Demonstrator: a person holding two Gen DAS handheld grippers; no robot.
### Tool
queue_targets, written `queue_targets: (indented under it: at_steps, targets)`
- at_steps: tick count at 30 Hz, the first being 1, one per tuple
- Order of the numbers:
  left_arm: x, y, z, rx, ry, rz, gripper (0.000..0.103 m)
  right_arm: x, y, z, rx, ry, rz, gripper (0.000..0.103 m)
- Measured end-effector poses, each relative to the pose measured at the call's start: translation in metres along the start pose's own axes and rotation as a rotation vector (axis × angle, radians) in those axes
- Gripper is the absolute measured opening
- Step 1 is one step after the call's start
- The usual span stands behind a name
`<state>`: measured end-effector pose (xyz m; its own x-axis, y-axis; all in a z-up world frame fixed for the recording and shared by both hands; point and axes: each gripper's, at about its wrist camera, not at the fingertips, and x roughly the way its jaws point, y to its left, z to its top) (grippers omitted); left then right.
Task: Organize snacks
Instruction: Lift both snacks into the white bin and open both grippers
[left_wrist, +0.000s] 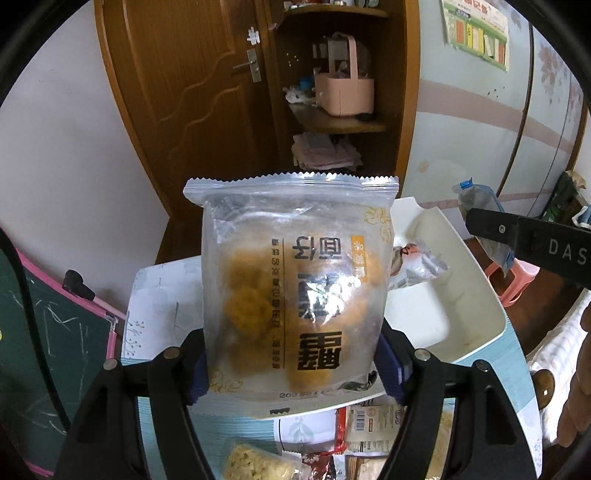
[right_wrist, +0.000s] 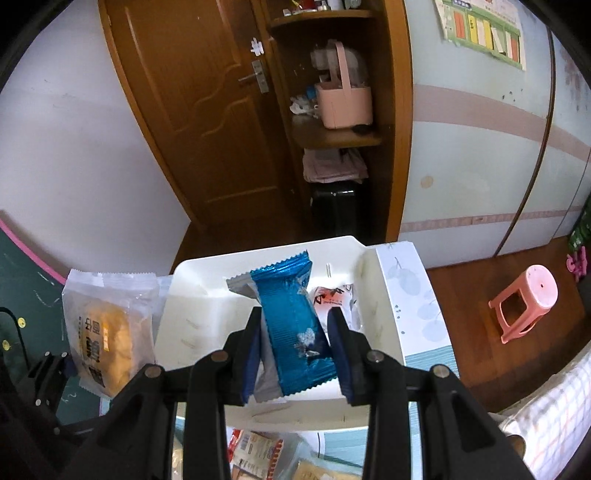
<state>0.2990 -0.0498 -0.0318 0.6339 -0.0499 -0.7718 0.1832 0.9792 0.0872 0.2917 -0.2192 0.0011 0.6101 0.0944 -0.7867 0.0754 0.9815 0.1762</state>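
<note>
Closest to us, the left claw (left_wrist: 295, 363) has its two blue pads pressed on the lower sides of a clear snack bag (left_wrist: 295, 291) with yellow-brown pieces inside and dark printed letters; the bag stands upright between the fingers, its crimped top edge far from the claw. The jaws are about half way apart, as wide as the bag. Below this claw, loose snack packets (left_wrist: 354, 439) lie on the surface (left_wrist: 480, 398).

The right claw (right_wrist: 295, 354) is closed rather narrowly on a blue foil packet (right_wrist: 295, 325), with a silver-grey wrapper (right_wrist: 240, 286) against its left pad. The packet leans a little and points away from the claw.

Just beyond both claws is a white tray (right_wrist: 207, 295) on the surface. In it, ahead and to the right of the right claw, lies a small clear packet with red print (right_wrist: 332, 297). From the right wrist view, the clear snack bag hangs to the left of the tray.

Farther away, we see a pink stool (right_wrist: 524, 302) on the floor to the right, a wooden door (right_wrist: 192, 110), and a pink basket (right_wrist: 345, 103) on a shelf.
</note>
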Motion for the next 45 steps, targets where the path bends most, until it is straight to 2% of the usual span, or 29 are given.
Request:
queue_targets:
  at_steps: [5, 7, 11, 15, 17, 21, 33, 40, 45]
  targets:
    - [0.011, -0.006, 0.001, 0.003, 0.003, 0.012, 0.072, 0.014, 0.003, 0.002, -0.005, 0.022, 0.000, 0.035]
    - [0.015, -0.008, 0.003, 0.002, 0.005, 0.019, 0.079, 0.021, 0.004, 0.004, -0.011, 0.027, -0.006, 0.035]
    - [0.030, -0.009, 0.003, -0.001, 0.038, 0.015, 0.081, 0.037, 0.001, 0.006, 0.010, 0.064, 0.010, 0.037]
    - [0.048, -0.006, 0.002, -0.013, 0.091, -0.004, 0.089, 0.047, -0.001, 0.003, 0.020, 0.085, 0.020, 0.060]
    - [0.053, -0.007, 0.000, -0.006, 0.105, -0.014, 0.094, 0.050, -0.001, 0.001, 0.018, 0.086, 0.013, 0.063]
    - [0.060, -0.010, -0.005, 0.020, 0.136, -0.034, 0.095, 0.056, -0.002, -0.003, 0.025, 0.103, 0.011, 0.064]
    - [0.056, -0.008, -0.012, 0.023, 0.143, -0.057, 0.095, 0.053, -0.005, -0.016, 0.059, 0.130, 0.024, 0.064]
    - [0.028, -0.007, -0.019, 0.023, 0.110, -0.063, 0.095, 0.031, -0.004, -0.023, 0.063, 0.111, 0.028, 0.064]
    - [-0.007, -0.004, -0.027, 0.034, 0.067, -0.065, 0.095, 0.002, 0.000, -0.032, 0.056, 0.084, 0.033, 0.064]
